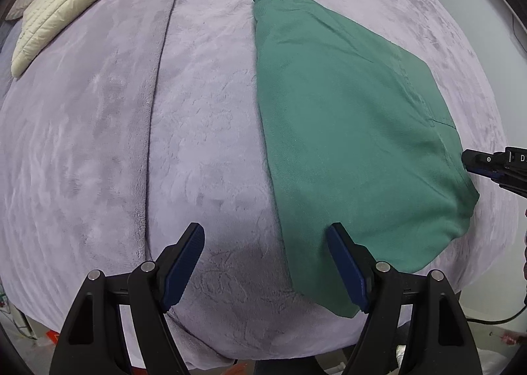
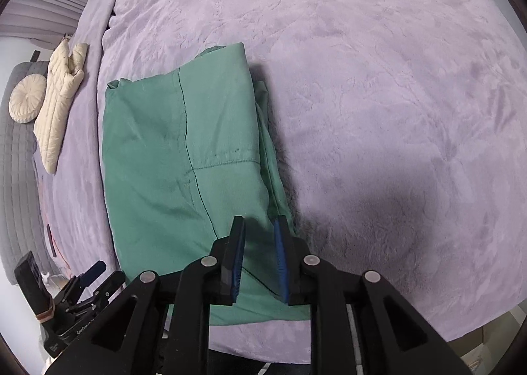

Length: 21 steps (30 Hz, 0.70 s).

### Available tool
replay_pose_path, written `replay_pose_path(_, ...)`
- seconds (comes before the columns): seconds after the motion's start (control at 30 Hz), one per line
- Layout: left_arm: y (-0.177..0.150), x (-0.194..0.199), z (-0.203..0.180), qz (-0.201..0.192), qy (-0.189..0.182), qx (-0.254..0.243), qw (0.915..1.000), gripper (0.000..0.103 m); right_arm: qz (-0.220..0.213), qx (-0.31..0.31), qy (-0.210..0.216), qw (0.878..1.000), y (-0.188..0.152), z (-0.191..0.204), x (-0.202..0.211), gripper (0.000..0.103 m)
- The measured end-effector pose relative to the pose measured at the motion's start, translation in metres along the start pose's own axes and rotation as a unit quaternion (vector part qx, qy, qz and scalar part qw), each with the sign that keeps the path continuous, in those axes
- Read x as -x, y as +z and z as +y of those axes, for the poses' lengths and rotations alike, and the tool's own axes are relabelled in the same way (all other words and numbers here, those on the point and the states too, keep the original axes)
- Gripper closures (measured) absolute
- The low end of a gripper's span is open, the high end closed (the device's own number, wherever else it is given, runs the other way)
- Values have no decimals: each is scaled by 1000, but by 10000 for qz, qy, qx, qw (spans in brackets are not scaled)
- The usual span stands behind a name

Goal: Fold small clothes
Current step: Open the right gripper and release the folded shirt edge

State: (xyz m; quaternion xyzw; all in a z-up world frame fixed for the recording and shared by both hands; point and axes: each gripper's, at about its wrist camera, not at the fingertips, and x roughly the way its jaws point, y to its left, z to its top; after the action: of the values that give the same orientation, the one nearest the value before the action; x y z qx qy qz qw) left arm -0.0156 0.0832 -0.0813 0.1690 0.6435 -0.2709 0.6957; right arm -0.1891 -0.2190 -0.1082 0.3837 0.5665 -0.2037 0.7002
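Note:
A green garment [image 1: 346, 131] lies folded lengthwise on the lilac plush blanket [image 1: 204, 131]. It also shows in the right wrist view [image 2: 184, 157], with a dark seam down it. My left gripper [image 1: 265, 236] is open and empty, above the blanket at the garment's near left edge; its right finger [image 1: 342, 263] is over the cloth. My right gripper [image 2: 260, 230] hovers over the garment's near right edge, jaws narrowly apart with nothing between them. It shows in the left wrist view [image 1: 467, 157] at the garment's right side.
A cream quilted jacket [image 1: 75, 3] lies at the far left of the bed, also in the right wrist view [image 2: 59, 105]. A round cream cushion [image 2: 26, 98] sits on a grey sofa. The blanket has a raised seam [image 1: 161, 88]. The bed's near edge is just below the grippers.

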Motion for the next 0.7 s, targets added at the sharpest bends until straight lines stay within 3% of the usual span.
replay_pose_path(0.07,1,1,1,12,57,35,10000,2,46,114,-55,9999,4,5,-6,81)
replay_pose_path(0.17,1,4,-1,-33,136,53,9999,1,190,329,-329,9987,7,9,-21,79)
replay_pose_path(0.27,1,2,-2,21,170,83,9998,1,341,280,-480,9979,10,3,-36,68)
replay_pose_path(0.7,9,-6,-5,108,540,115,9984,1,205,258,-412,9986,-3,-7,1,60)
